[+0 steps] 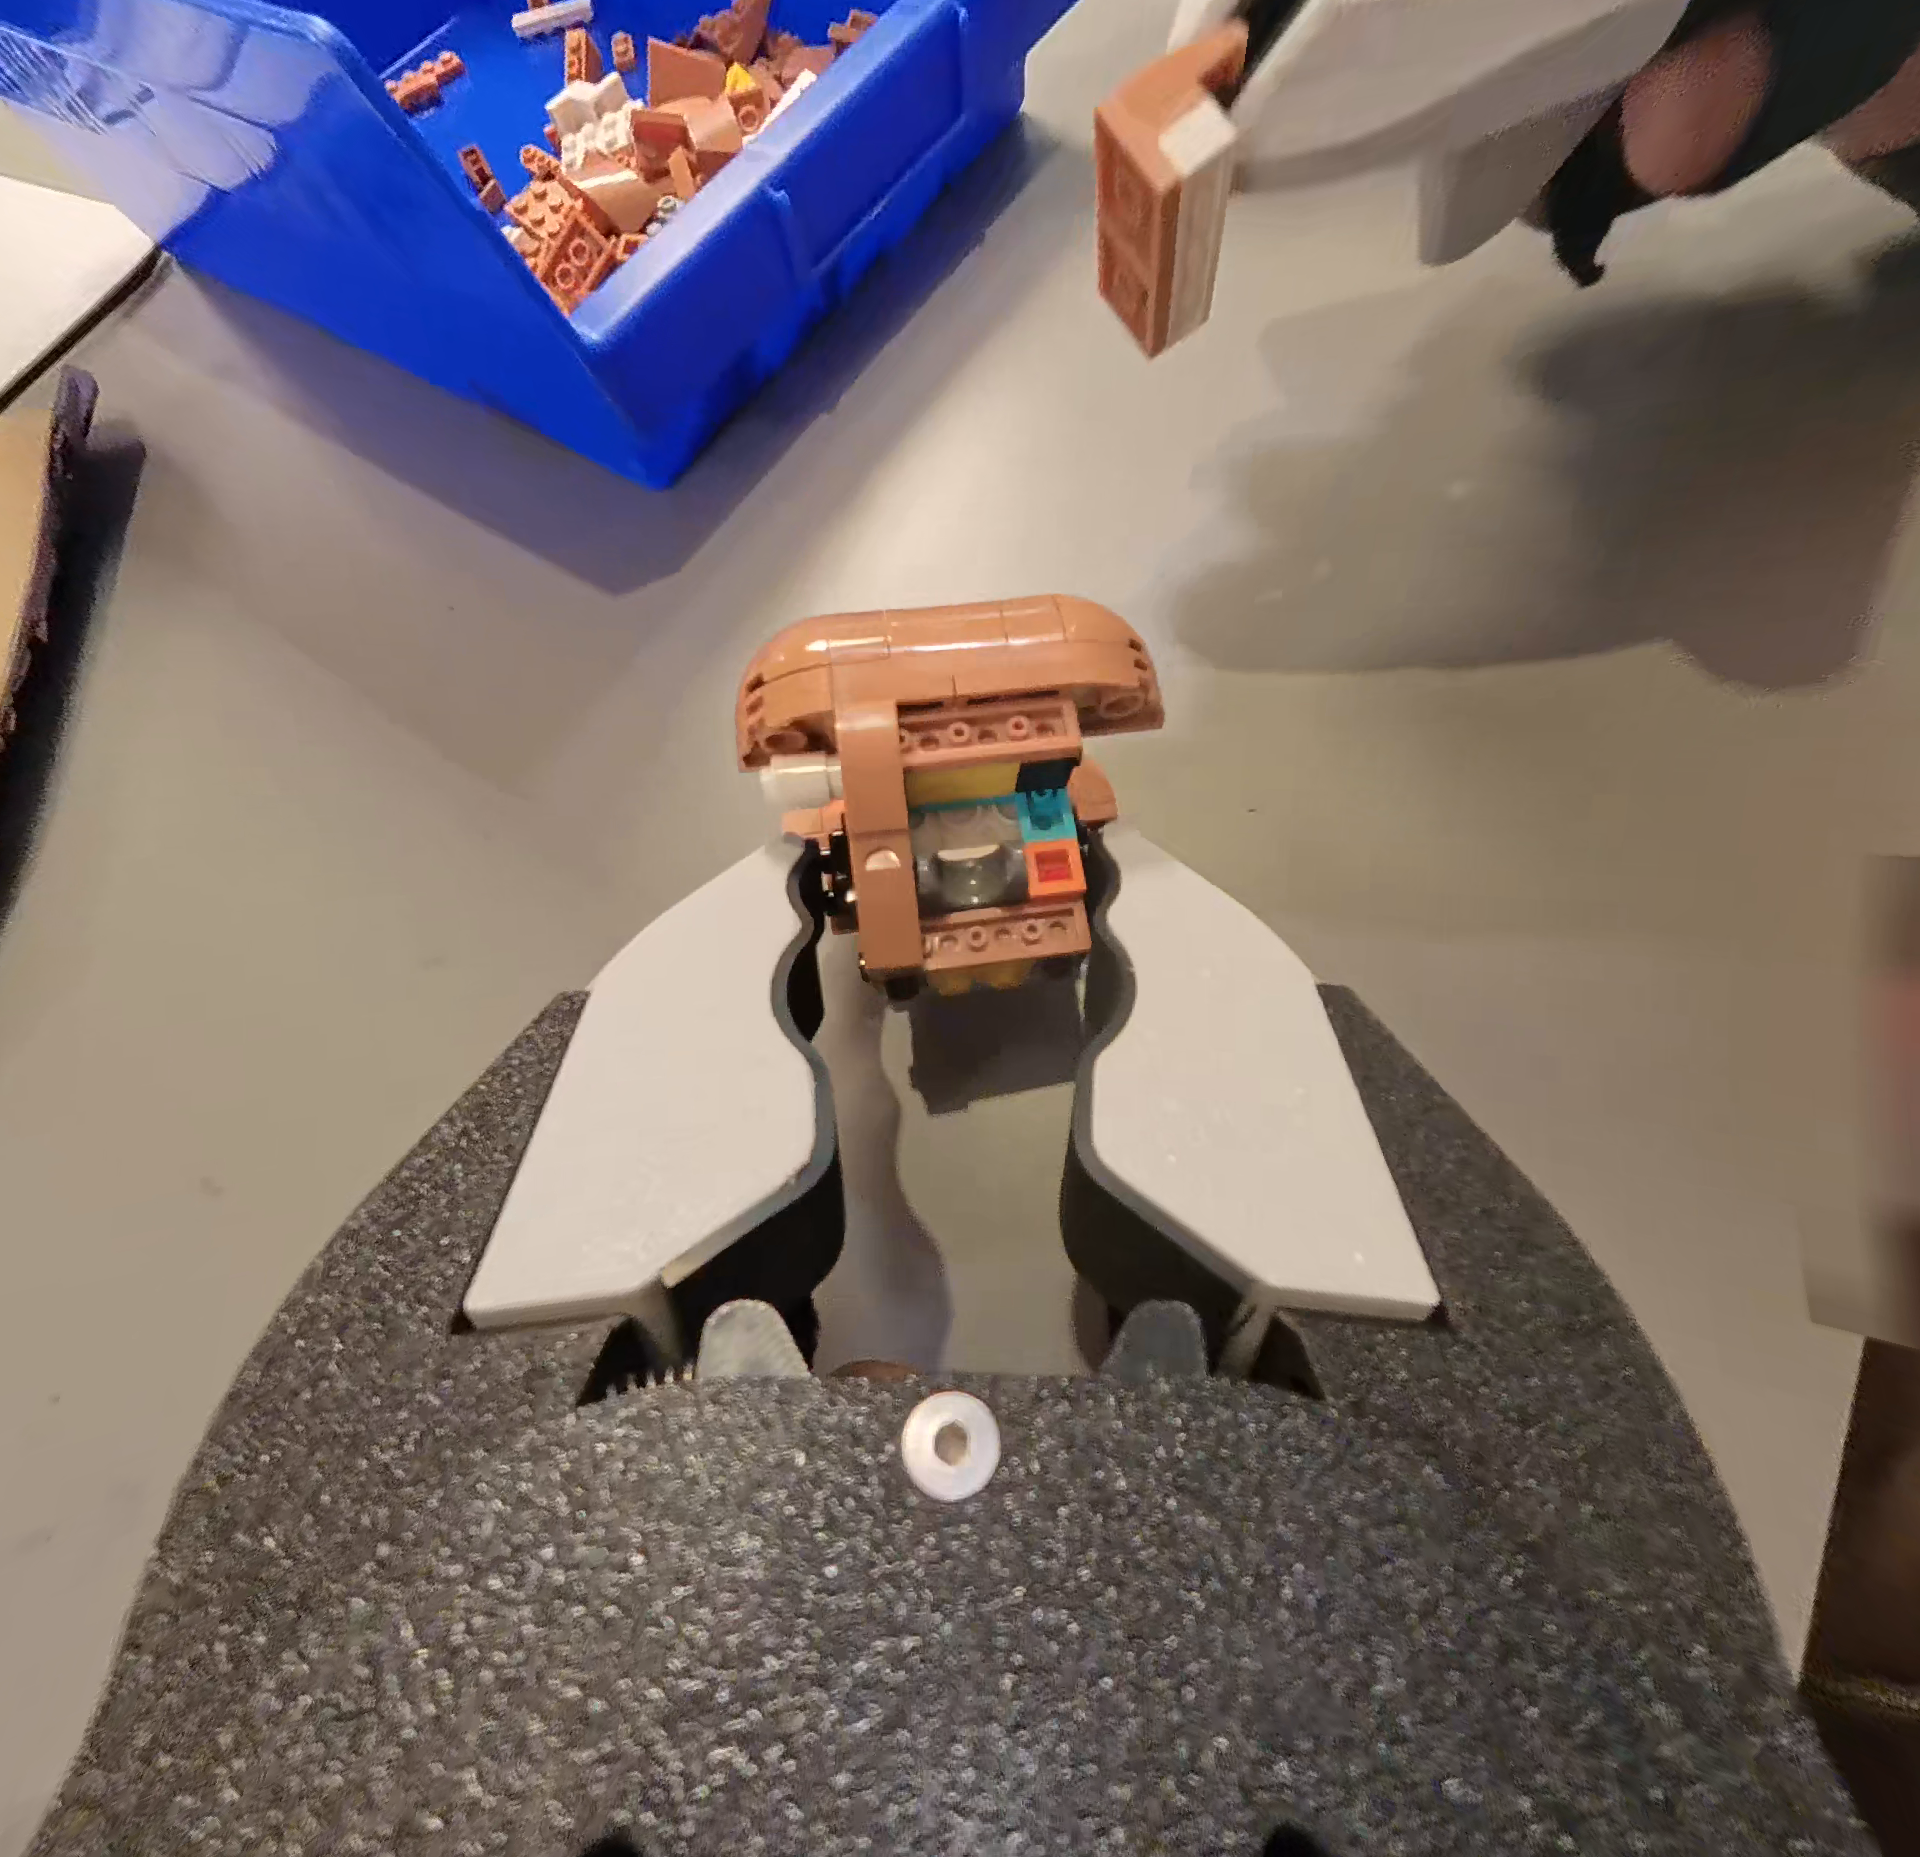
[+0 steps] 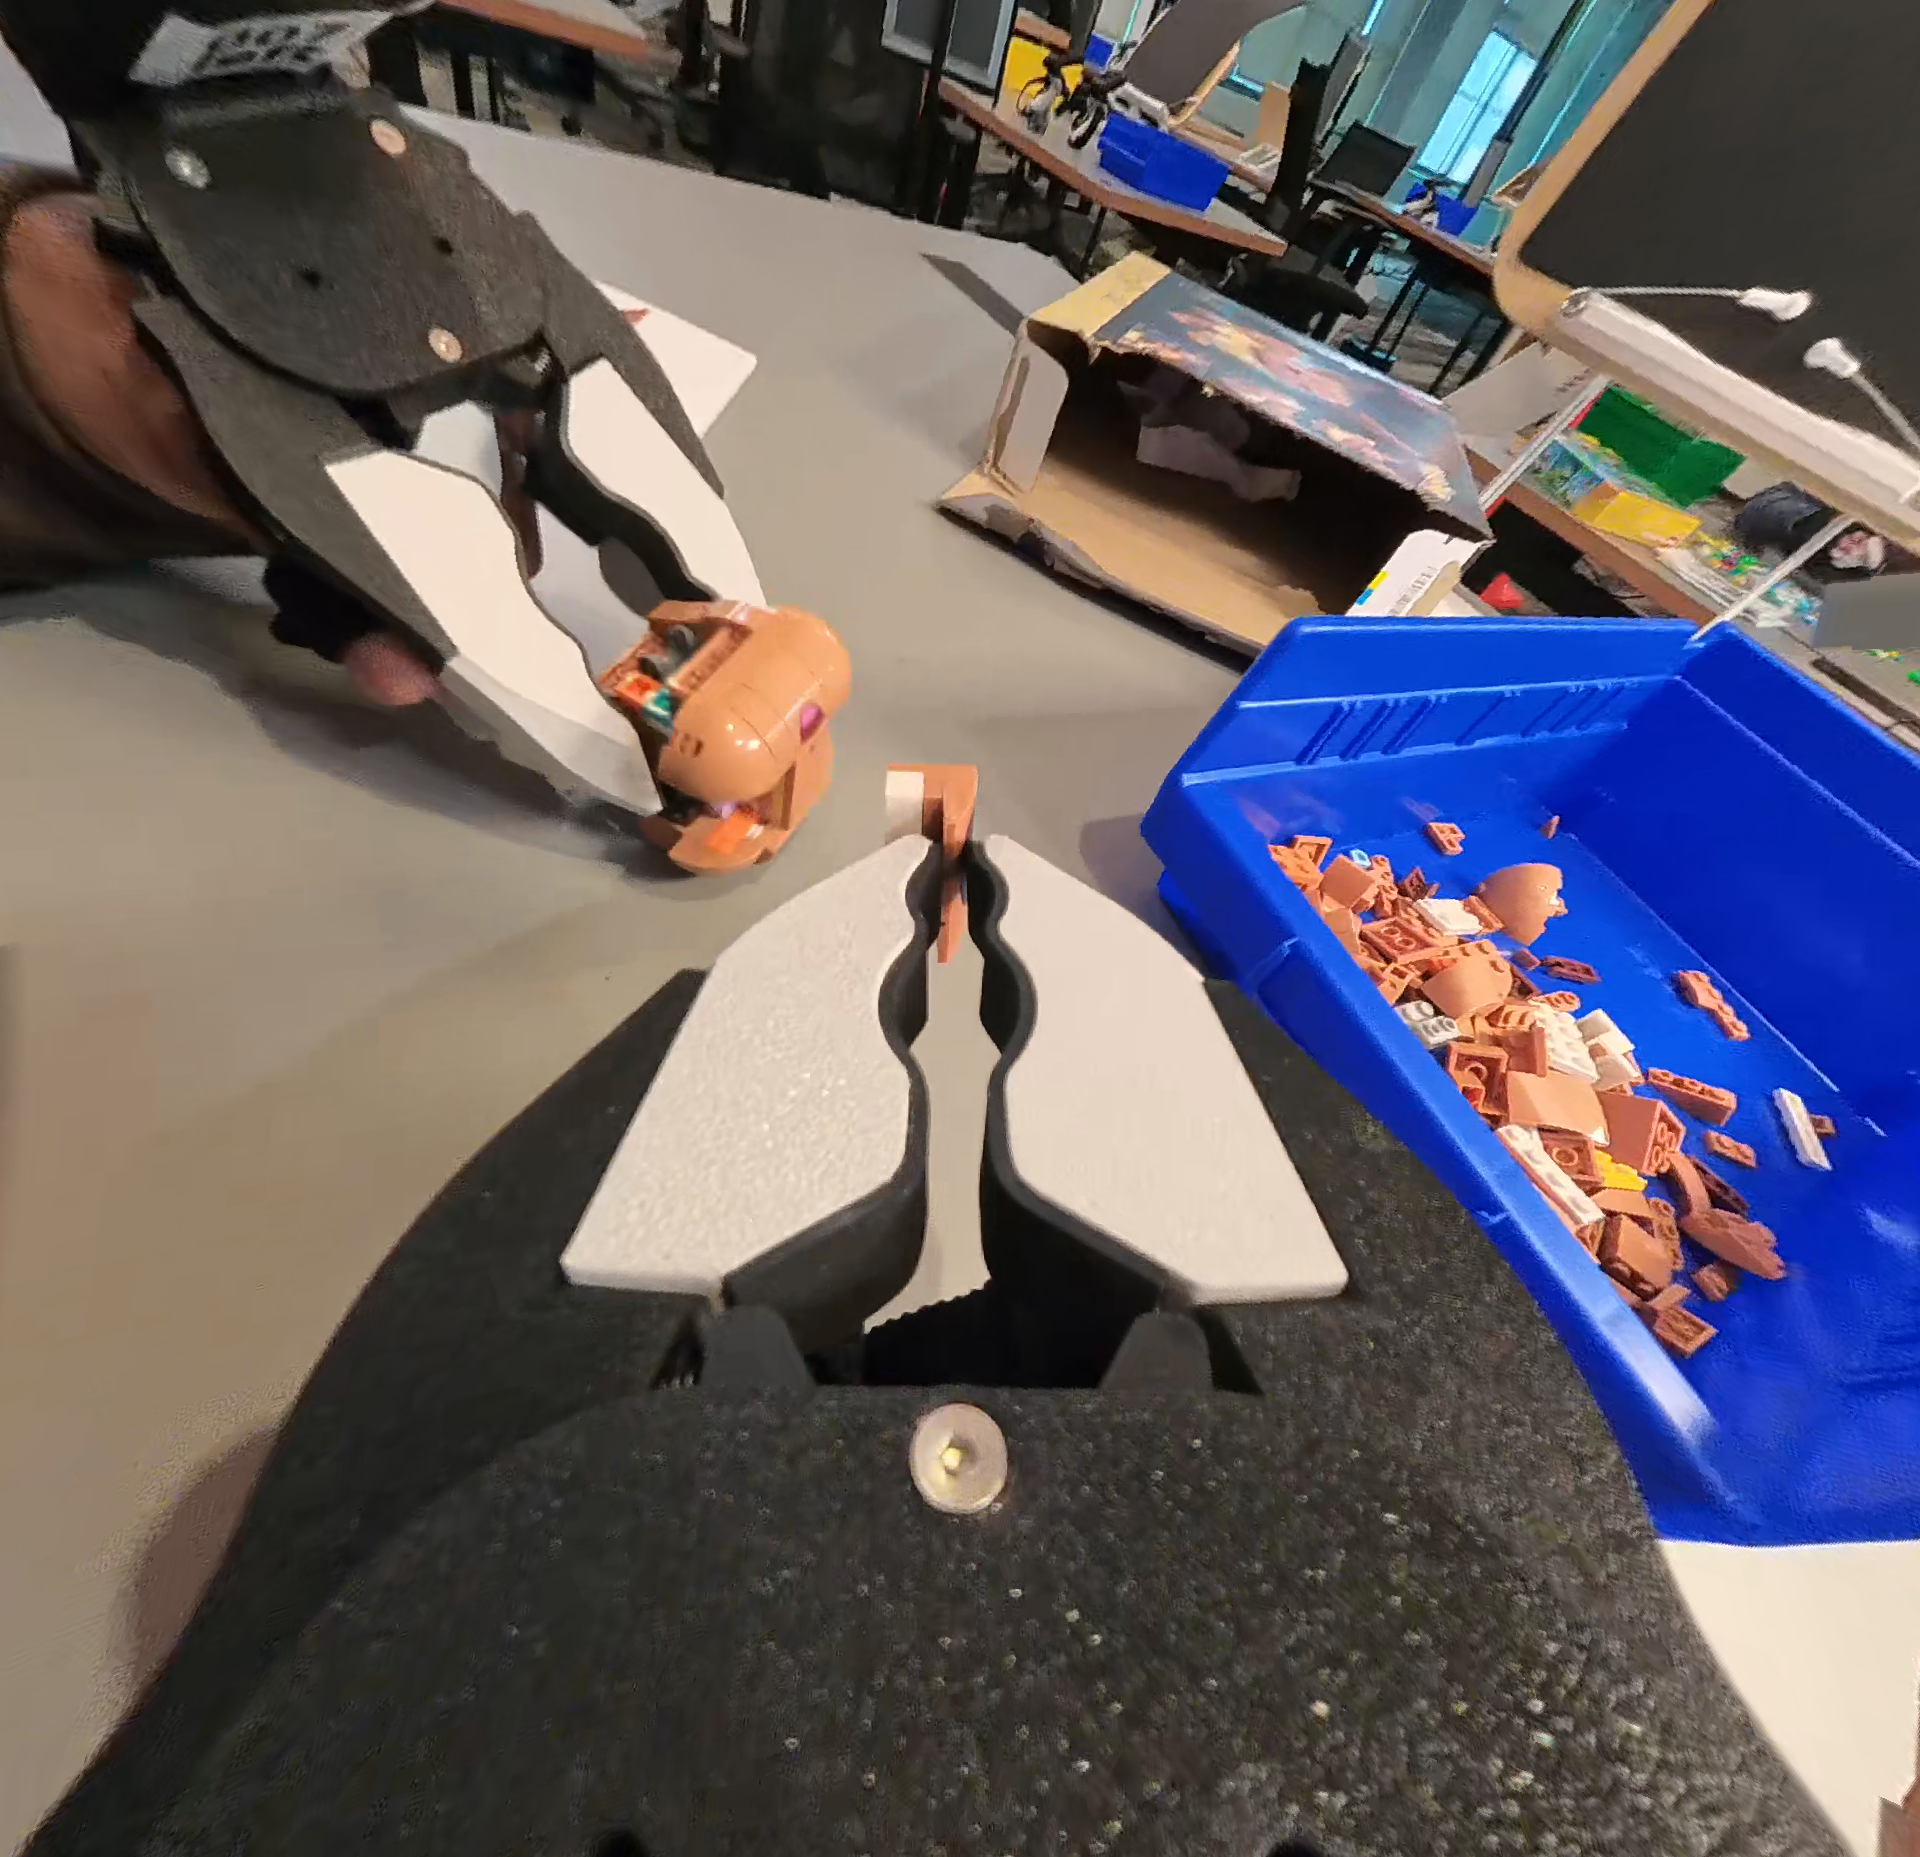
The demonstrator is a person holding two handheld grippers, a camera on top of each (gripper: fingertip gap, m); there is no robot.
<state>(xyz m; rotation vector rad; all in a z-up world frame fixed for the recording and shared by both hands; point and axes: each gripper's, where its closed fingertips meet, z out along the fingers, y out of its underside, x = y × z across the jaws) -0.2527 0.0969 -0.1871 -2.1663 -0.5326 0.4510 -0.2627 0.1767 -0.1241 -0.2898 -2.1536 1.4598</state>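
My left gripper (image 1: 956, 898) is shut on a small brown brick model (image 1: 940, 758) with a rounded top and coloured bricks inside, held low over the grey table. It also shows in the right wrist view (image 2: 665, 716), with the model (image 2: 743, 732) at its tips. My right gripper (image 2: 954, 851) is shut on a flat brown brick piece (image 2: 951, 851) with a small white brick on it. In the left wrist view that gripper (image 1: 1205, 160) hovers at the upper right with the piece (image 1: 1153, 207), above and apart from the model.
A blue bin (image 1: 665, 280) with several loose brown and white bricks stands at the back left, and on the right in the right wrist view (image 2: 1558, 768). A torn cardboard box (image 2: 1195, 477) lies behind. A person's hand (image 2: 73, 394) holds the left gripper. Desks stand beyond. My right fingertips sit around 11 cm from my left ones.
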